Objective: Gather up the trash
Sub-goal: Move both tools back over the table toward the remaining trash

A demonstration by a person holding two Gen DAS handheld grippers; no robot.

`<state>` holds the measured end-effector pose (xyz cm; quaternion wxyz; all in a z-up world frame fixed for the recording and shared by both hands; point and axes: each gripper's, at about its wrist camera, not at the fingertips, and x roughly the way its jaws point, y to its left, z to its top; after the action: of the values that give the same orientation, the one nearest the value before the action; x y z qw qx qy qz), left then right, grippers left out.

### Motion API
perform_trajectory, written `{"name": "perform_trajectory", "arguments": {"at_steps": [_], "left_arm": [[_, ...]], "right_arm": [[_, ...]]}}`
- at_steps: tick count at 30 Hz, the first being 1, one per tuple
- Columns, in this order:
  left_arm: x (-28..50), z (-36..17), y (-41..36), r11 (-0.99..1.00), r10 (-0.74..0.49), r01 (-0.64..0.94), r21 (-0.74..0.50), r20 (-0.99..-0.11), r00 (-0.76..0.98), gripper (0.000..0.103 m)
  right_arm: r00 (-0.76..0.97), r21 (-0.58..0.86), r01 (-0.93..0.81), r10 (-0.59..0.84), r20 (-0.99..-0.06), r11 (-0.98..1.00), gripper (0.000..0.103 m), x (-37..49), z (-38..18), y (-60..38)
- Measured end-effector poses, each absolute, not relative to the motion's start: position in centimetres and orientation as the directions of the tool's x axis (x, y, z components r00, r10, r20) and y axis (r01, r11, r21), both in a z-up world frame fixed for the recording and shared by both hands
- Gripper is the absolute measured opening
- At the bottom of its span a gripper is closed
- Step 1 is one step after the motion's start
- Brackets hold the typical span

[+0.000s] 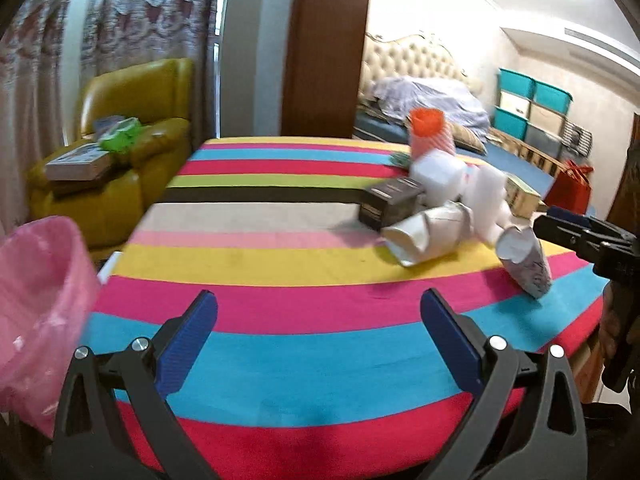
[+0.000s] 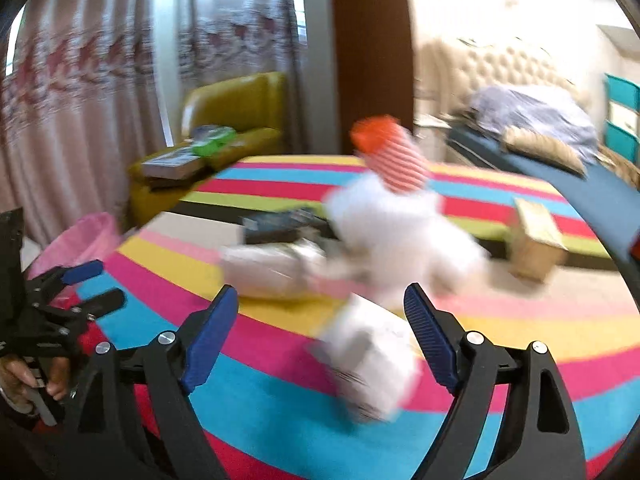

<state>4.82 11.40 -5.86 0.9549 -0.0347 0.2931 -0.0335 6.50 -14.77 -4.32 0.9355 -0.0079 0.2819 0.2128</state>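
Note:
A heap of trash lies on the striped tablecloth [image 1: 280, 264]: an orange striped cup [image 1: 430, 132], white crumpled paper [image 1: 440, 176], a dark box [image 1: 392, 200], a squashed paper cup [image 1: 428, 236] and a patterned paper cup [image 1: 524, 264]. My left gripper [image 1: 320, 308] hovers open over bare cloth, short of the heap and left of it. My right gripper [image 2: 320, 300] is open too. A blurred white cup [image 2: 372, 360] lies on the cloth between its fingers, with neither pad pressing on it. The orange cup [image 2: 388, 160] and white paper [image 2: 392, 232] lie beyond.
A bin lined with a pink bag [image 1: 36, 300] stands off the table's left edge. A cardboard box [image 2: 536, 236] sits at the far right of the table. A yellow armchair [image 1: 120, 152] and a bed [image 1: 432, 96] stand behind. A hand [image 2: 24, 372] holds the left gripper.

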Motion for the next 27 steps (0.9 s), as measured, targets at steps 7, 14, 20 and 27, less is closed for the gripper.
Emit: {"name": "perform_trajectory", "arguments": {"at_steps": [7,14,20,27], "left_arm": [[7.5,-6.4,8.7,0.989,-0.144,0.091,-0.119,-0.593,0.793,0.098],[9.9,-6.9,5.8,0.985,-0.167,0.149,-0.082,-0.617,0.769,0.098],[12.7,-7.2,3.5,0.976,-0.216,0.187,-0.113,-0.639,0.738,0.098],[17.0,-7.2,0.5,0.978,-0.195,0.197,-0.071,-0.657,0.728,0.097]], "right_arm": [[0.727,0.097,-0.357,0.342,-0.595,0.929,0.08,7.2,-7.4,-15.8],[0.728,0.086,-0.335,0.316,-0.608,0.938,0.066,7.5,-7.9,-15.8],[0.802,0.078,-0.245,0.247,-0.543,0.966,0.065,7.2,-6.7,-18.0],[0.814,0.134,-0.157,0.205,-0.543,0.979,0.066,8.0,-7.1,-20.8]]}}
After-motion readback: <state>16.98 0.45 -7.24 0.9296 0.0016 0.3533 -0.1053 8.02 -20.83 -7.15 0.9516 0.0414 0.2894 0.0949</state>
